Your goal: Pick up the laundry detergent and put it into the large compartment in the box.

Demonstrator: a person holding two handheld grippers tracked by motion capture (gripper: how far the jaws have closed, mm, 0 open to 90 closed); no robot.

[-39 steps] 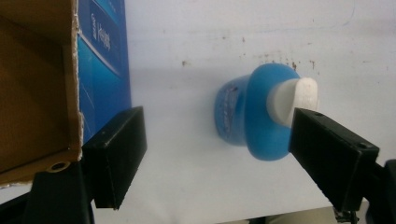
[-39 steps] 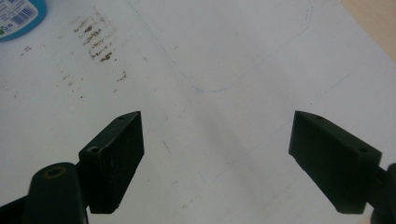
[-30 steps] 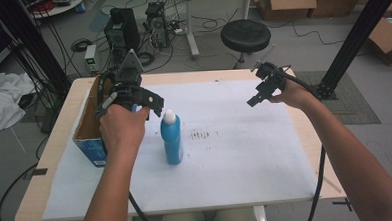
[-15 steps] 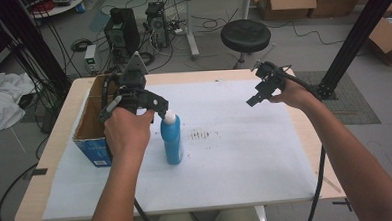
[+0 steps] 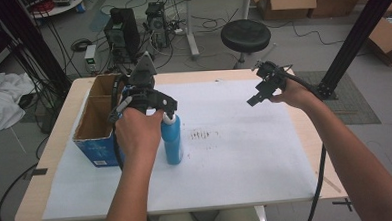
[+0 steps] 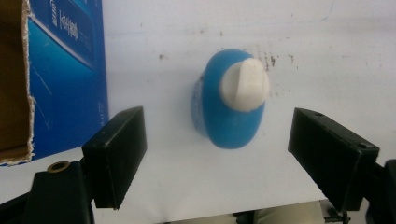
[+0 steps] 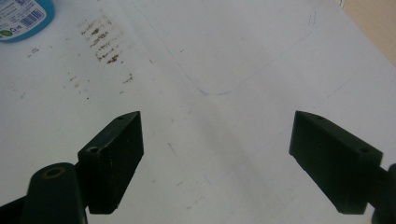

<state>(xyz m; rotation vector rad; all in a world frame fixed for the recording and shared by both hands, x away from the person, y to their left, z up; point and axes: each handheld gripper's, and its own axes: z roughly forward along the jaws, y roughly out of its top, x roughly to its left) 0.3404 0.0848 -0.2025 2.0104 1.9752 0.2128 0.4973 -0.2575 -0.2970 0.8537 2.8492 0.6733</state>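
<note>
- Blue bottle [image 6: 229,100]: upright on the table [image 5: 246,153] beside the cardboard box [image 5: 98,122], long axis vertical
- Left tool [image 6: 229,154]: directly above the cap, wide open, empty
- Right tool [image 5: 263,90]: well apart, open, empty

Print on blue box [image 6: 70,70] beside my left claw: white lettering runs along its side, too blurred and cropped for me to read. Label on blue bottle [image 7: 23,16], far corner from my right claw: barcode and small round green mark, letters too small. No word or number legible anywhere.
</note>
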